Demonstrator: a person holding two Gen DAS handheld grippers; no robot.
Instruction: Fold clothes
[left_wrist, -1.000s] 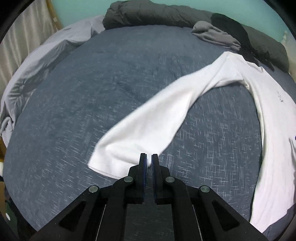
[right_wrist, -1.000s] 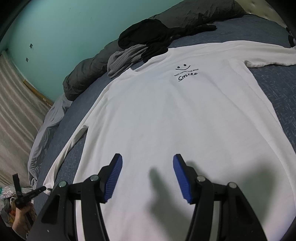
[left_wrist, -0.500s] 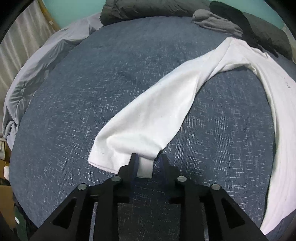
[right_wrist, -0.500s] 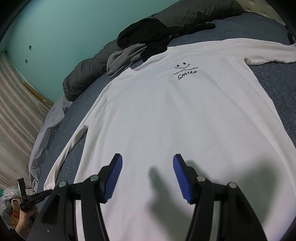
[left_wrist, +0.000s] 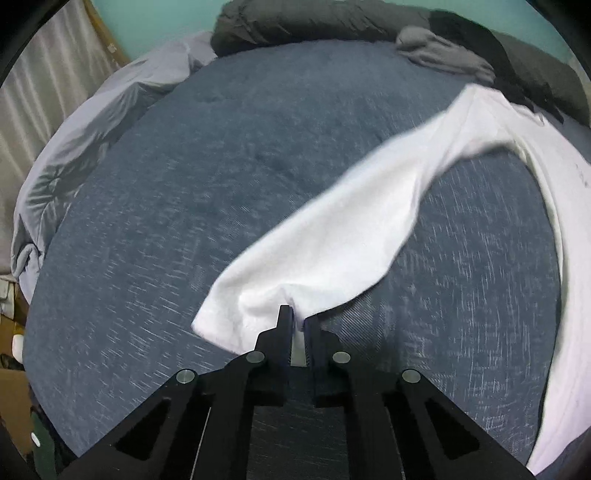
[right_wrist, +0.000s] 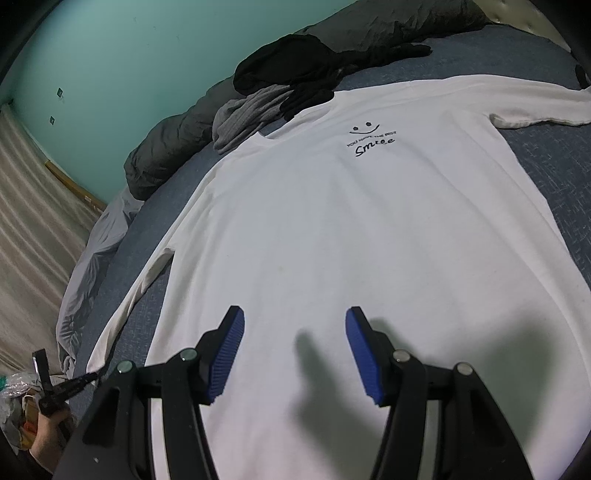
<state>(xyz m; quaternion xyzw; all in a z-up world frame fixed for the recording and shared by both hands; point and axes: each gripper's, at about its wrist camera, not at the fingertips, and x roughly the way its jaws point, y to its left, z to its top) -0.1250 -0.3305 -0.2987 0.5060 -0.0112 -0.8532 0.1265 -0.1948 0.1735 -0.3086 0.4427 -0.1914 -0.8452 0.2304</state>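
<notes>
The blue bed cover (left_wrist: 229, 192) carries a white long-sleeved shirt (right_wrist: 369, 240) spread flat, print side up, its collar toward the dark bedding (right_wrist: 332, 62) at the far edge. Half a second ago the left gripper (left_wrist: 298, 320) stood parted around the sleeve cuff (left_wrist: 266, 306); now its jaws pinch that cuff, which bunches and lifts just ahead of the fingertips. The right gripper (right_wrist: 295, 343) remains spread wide over the shirt's lower body, holding nothing, much as before.
</notes>
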